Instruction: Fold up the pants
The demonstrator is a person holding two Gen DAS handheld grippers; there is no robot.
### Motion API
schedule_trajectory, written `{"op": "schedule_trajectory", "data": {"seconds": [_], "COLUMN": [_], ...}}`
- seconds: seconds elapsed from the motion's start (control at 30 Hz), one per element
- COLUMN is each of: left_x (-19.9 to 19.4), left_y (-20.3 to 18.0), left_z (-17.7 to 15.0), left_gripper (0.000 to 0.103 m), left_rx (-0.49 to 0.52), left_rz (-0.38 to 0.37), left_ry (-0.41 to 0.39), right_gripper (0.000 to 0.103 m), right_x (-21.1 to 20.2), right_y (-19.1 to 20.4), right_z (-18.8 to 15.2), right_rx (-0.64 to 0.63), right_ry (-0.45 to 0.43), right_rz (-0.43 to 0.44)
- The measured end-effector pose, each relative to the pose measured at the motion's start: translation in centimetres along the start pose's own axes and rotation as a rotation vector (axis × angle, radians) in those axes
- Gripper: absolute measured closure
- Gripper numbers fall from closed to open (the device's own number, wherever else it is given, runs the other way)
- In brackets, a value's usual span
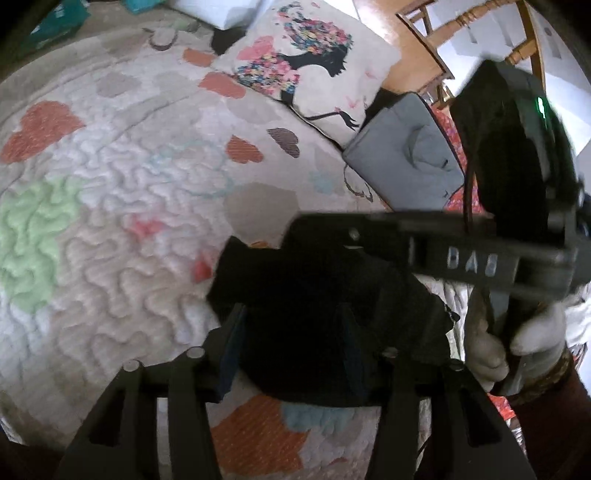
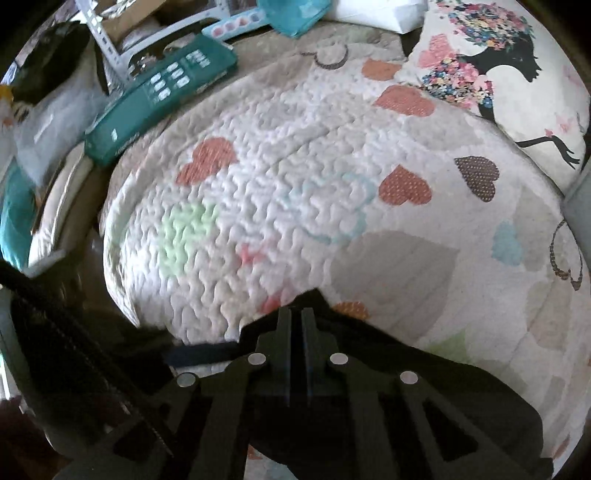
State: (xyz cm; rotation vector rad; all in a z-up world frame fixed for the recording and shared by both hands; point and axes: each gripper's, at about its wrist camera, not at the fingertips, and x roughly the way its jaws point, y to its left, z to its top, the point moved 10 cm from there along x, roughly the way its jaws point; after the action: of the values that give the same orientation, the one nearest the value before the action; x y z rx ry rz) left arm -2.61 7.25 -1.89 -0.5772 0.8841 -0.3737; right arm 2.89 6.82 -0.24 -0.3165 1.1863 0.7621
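The black pants lie bunched on the quilted heart-pattern bedspread. In the left wrist view my left gripper is open, its two fingers standing on either side of the bunched cloth. My right gripper reaches in from the right over the same bundle, held by a gloved hand. In the right wrist view my right gripper is shut on a fold of the black pants, which spread under and to the right of it.
A pillow with a floral woman print lies at the back, a grey cushion beside it. A wooden chair stands behind. Teal boxes and white bags sit at the bed's far left.
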Motion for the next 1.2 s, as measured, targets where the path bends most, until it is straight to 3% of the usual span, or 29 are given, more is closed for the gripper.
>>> {"op": "schedule_trajectory", "data": {"seconds": [0.07, 0.1, 0.13, 0.17, 0.2, 0.33, 0.5, 0.57, 0.63, 0.7, 0.8, 0.9, 1.03, 1.2], "left_x": [0.8, 1.2, 1.5, 2.0, 2.2, 1.7, 1.3, 1.1, 0.7, 0.3, -1.1, -2.8, -2.1, 1.6], "left_y": [-0.2, 0.0, 0.2, 0.6, 0.9, 2.0, 3.1, 3.3, 3.7, 4.2, 4.1, 2.8, -1.2, -8.6], "left_z": [-0.1, -0.3, -0.4, -0.6, -0.8, -0.7, -0.8, -0.8, -0.7, -0.5, 0.3, 0.9, 0.4, -2.3], "left_gripper": [0.052, 0.058, 0.069, 0.091, 0.094, 0.094, 0.094, 0.092, 0.091, 0.090, 0.090, 0.089, 0.070, 0.064], "left_rx": [0.027, 0.039, 0.049, 0.052, 0.044, 0.003, -0.046, -0.078, -0.119, -0.173, -0.230, -0.196, -0.055, 0.226], "left_rz": [0.036, 0.062, 0.088, 0.111, 0.114, 0.112, 0.088, 0.057, 0.023, -0.012, -0.087, -0.127, -0.124, -0.071], "left_ry": [0.010, 0.022, 0.037, 0.058, 0.073, 0.067, 0.077, 0.077, 0.075, 0.061, 0.013, -0.047, -0.018, 0.102], "right_gripper": [0.097, 0.097, 0.097, 0.097, 0.098, 0.098, 0.097, 0.087, 0.069, 0.067, 0.066, 0.062, 0.061, 0.052], "right_x": [-0.1, 0.0, 0.3, 0.7, 1.2, 3.6, 5.5, 4.0, 1.0, -2.8, -9.6, -15.3, -21.1, -23.1], "right_y": [0.0, 0.0, 0.0, 0.0, 0.0, -0.2, -1.6, -3.1, -5.2, -7.4, -12.2, -17.2, -23.2, -26.1], "right_z": [0.7, 0.9, 1.2, 1.4, 1.6, 1.9, 1.2, 1.1, 0.4, -1.2, -6.8, -13.8, -26.0, -34.3], "right_rx": [0.023, 0.035, 0.044, 0.052, 0.057, 0.103, 0.171, 0.228, 0.288, 0.340, 0.450, 0.612, 0.877, 1.082], "right_ry": [-0.009, -0.011, -0.011, -0.008, -0.006, 0.010, 0.034, -0.011, -0.082, -0.153, -0.255, -0.333, -0.398, -0.460], "right_rz": [0.026, 0.037, 0.043, 0.047, 0.051, 0.073, 0.037, 0.036, 0.024, 0.016, -0.037, -0.102, -0.166, -0.117]}}
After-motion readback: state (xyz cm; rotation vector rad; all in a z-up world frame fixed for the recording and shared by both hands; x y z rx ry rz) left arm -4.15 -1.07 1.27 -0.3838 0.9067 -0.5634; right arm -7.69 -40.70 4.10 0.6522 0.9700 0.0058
